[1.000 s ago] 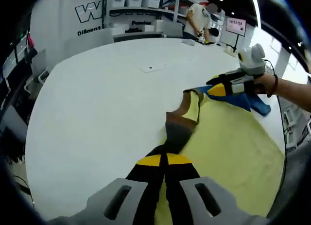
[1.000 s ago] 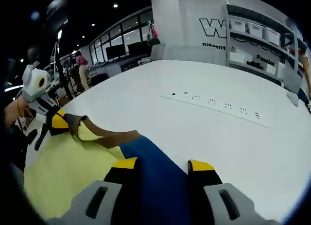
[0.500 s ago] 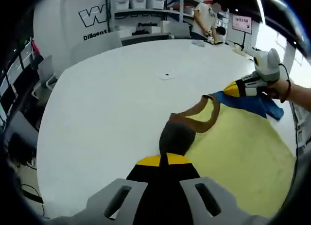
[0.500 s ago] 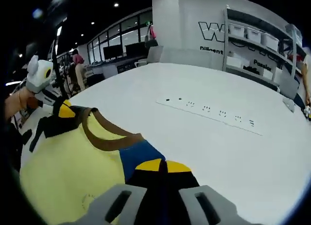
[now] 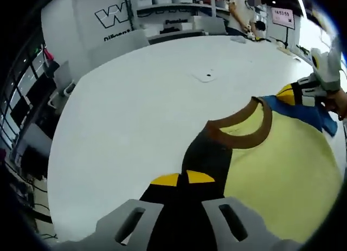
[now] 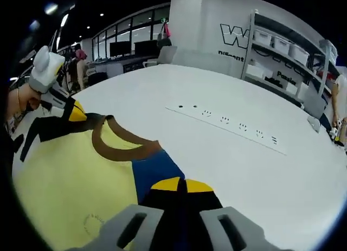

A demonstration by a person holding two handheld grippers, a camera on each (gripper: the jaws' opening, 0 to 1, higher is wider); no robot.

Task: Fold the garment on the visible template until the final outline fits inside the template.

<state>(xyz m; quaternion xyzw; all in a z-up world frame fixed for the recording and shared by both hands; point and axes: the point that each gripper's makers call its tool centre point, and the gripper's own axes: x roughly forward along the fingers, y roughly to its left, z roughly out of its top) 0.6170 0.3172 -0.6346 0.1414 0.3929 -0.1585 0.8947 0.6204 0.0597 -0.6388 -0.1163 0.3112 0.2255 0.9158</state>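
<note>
1. I count one garment, a yellow T-shirt (image 5: 282,164) with a brown collar (image 5: 244,133), one dark sleeve (image 5: 209,156) and one blue sleeve (image 6: 154,172). It lies spread on the white table (image 5: 135,110), chest up, the collar opening toward the table's bare middle.
2. I have two grippers on it. My left gripper (image 5: 181,179) has its yellow-tipped jaws pressed together on the dark sleeve, which runs from between them up to the collar.
3. My right gripper (image 6: 181,185) is likewise pinched tight, its jaws meeting on the blue sleeve just beside the collar's end.
4. In the left gripper view I see my right gripper at the far right edge, my hand (image 5: 339,102) wrapped round it, low over the blue shoulder.
5. In the right gripper view my left gripper comes in at the upper left, my hand (image 6: 21,102) behind it, tips down on the dark shoulder.
6. Both arms reach forward and apart, one at each shoulder of the shirt, so the top edge lies stretched between them.
7. One strip of small dark marks (image 6: 227,121) crosses the table beyond the shirt.
8. One shelf unit (image 6: 282,50) holding several white bins stands by the back wall, and two people (image 5: 244,12) stand in the background, one in each view.
</note>
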